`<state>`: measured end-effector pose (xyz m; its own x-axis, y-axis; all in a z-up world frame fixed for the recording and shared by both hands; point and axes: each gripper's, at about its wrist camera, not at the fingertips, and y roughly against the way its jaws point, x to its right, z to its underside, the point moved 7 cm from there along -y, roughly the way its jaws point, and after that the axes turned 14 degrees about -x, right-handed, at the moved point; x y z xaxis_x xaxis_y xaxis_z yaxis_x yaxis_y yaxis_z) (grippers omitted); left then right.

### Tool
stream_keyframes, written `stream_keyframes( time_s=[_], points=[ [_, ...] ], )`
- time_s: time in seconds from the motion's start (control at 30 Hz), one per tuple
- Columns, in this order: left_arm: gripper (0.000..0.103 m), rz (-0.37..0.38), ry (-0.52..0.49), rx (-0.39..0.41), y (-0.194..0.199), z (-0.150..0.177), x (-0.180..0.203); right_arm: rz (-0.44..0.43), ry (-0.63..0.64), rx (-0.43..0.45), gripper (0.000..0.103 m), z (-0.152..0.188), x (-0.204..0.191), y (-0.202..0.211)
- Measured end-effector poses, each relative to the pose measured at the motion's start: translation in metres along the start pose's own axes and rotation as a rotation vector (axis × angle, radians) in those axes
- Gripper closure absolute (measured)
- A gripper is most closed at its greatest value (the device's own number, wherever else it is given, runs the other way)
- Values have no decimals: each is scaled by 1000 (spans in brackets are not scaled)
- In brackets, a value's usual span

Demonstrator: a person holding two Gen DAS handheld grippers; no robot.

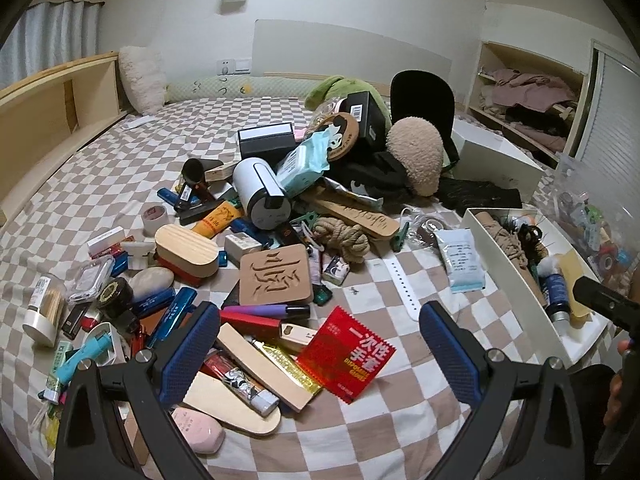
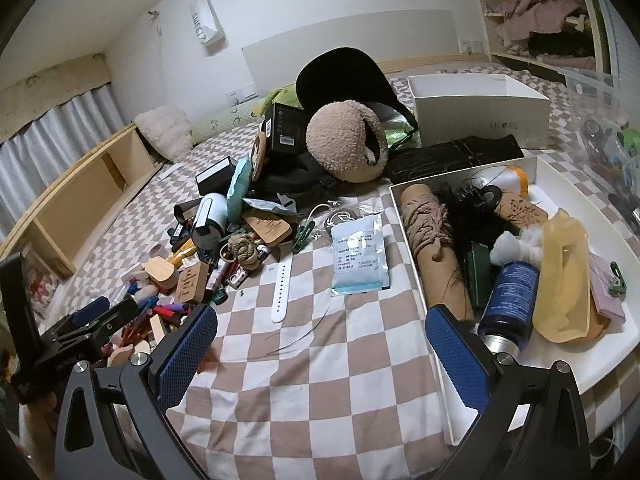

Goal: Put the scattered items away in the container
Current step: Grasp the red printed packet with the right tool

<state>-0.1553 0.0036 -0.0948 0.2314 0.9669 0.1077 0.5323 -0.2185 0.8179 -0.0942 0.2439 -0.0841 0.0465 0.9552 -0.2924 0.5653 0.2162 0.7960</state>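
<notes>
While both grippers hang above the beige-and-white checkered bedsheet (image 2: 304, 380), neither one holds anything. The left gripper (image 1: 320, 344) has its blue-padded fingers spread wide over the near edge of the clutter, with a red foil sachet with white Chinese letters (image 1: 346, 350) lying on the sheet between them. The right gripper (image 2: 322, 354) is also spread wide; its left finger is above bare sheet and its right finger is over the near corner of the shallow white rectangular tray (image 2: 592, 376).

The right wrist view looks straight into this tray. A brown cardboard tube wrapped with tan rope (image 2: 434, 240) lies along its left wall, a dark blue cylindrical bottle with a silver cap (image 2: 508, 300) is in the middle, and a translucent yellow plastic bag (image 2: 562, 280) rests beside the bottle. In the left wrist view the same tray (image 1: 516, 276) is seen only from its side at the right edge, and its content is crowded and hard to separate.

The left wrist view shows the scattered items better: a square wooden plaque with a carved Chinese character (image 1: 276, 278), an oval wooden box with a red base (image 1: 186, 254) and a white watch strap (image 1: 402, 286). A white and light blue flat packet (image 2: 358, 254) lies on the sheet just beside the tray's left wall. The dark tangle inside the tray is perhaps cords, but I cannot tell.
</notes>
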Motion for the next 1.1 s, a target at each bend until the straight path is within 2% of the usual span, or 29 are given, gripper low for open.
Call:
stream_keyframes(
  time_s=[0.43,0.63,1.1],
  points=[
    [3,-9,20,-2,-6,6,-10,-16,25,-22,0,4,-13,-18],
    [3,-18,30,0,-7,9,-15,-59,41,-74,0,8,-22,-29],
    [3,-28,65,1,-8,15,-30,-85,25,-42,0,4,-31,-36]
  ],
)
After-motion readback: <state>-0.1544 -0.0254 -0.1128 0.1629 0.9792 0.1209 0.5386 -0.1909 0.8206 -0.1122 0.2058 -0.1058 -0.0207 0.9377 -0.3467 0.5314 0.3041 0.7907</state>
